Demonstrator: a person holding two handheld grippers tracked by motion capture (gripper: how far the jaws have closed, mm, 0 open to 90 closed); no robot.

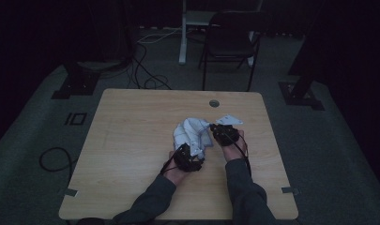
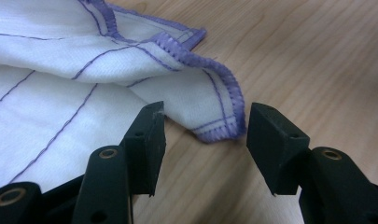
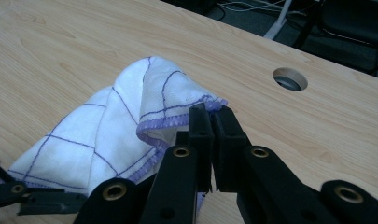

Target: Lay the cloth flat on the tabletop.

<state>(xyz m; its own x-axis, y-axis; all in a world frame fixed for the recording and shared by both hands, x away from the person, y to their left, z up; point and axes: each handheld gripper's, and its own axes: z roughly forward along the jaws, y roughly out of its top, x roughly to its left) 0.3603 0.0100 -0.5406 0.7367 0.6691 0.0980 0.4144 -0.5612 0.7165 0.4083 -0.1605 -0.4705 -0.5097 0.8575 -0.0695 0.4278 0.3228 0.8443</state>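
Cloth (image 1: 192, 133) lies on tabletop (image 1: 131, 140), right of frame centre. Left claw (image 1: 188, 159) sits just below cloth, right claw (image 1: 224, 132) at cloth's right edge. Round hole (image 1: 214, 103) in tabletop above cloth. Chair (image 1: 232, 40) stands on floor behind tabletop, top of frame.

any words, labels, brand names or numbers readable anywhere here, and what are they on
None: no readable text anywhere.
The white cloth carries only purple grid lines and purple edge stitching, no tag or print.
The black left claw, open beside the cloth's corner, and the right claw, shut on the cloth's hem, bear no markings, only brass rivets.
The wooden table is plain; its round hole has no label.
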